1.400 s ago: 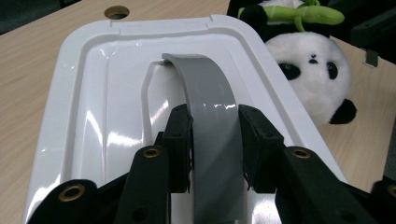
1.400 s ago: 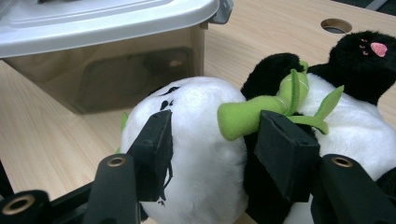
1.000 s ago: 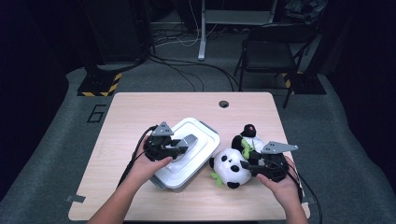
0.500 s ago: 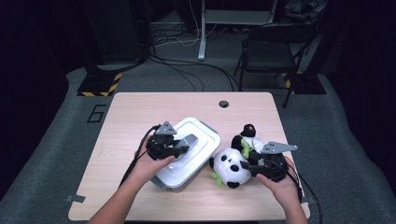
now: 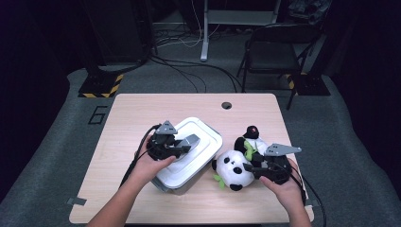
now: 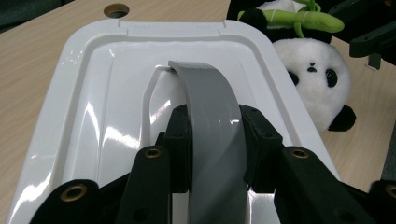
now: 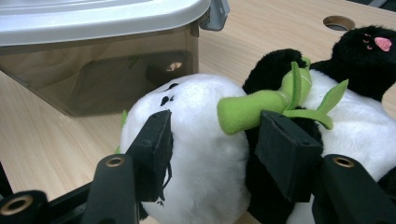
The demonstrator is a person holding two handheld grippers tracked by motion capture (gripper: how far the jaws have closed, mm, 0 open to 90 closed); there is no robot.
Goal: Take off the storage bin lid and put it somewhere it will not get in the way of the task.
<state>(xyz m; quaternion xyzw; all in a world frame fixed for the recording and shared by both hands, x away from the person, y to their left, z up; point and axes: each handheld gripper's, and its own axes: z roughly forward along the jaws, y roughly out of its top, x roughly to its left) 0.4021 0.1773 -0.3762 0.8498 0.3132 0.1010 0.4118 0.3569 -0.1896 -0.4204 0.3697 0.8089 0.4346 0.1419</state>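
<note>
White plastic lid [image 6: 116,93], one, seated on one smoky translucent storage box [image 7: 93,70] at the centre-left of the wooden table [image 5: 132,113]. Grey handle [image 6: 210,116], one, arched up from the lid; the left gripper [image 6: 212,140] has its jaws pressed on either side of this handle, pinching it. Plush pandas, two: the nearer panda [image 5: 234,168] lies on the table just right of the box, its white head between the jaws of the right gripper [image 7: 212,140], which press into the plush on both sides; the second panda [image 5: 249,137], showing a black head, lies touching behind the first. Green plush bamboo sprig [image 7: 261,105], one, across the nearer panda. Round cable hole [image 5: 226,105], one, at the table's far edge. Folding chair [image 5: 272,47], one, beyond the table; cables on the floor.
</note>
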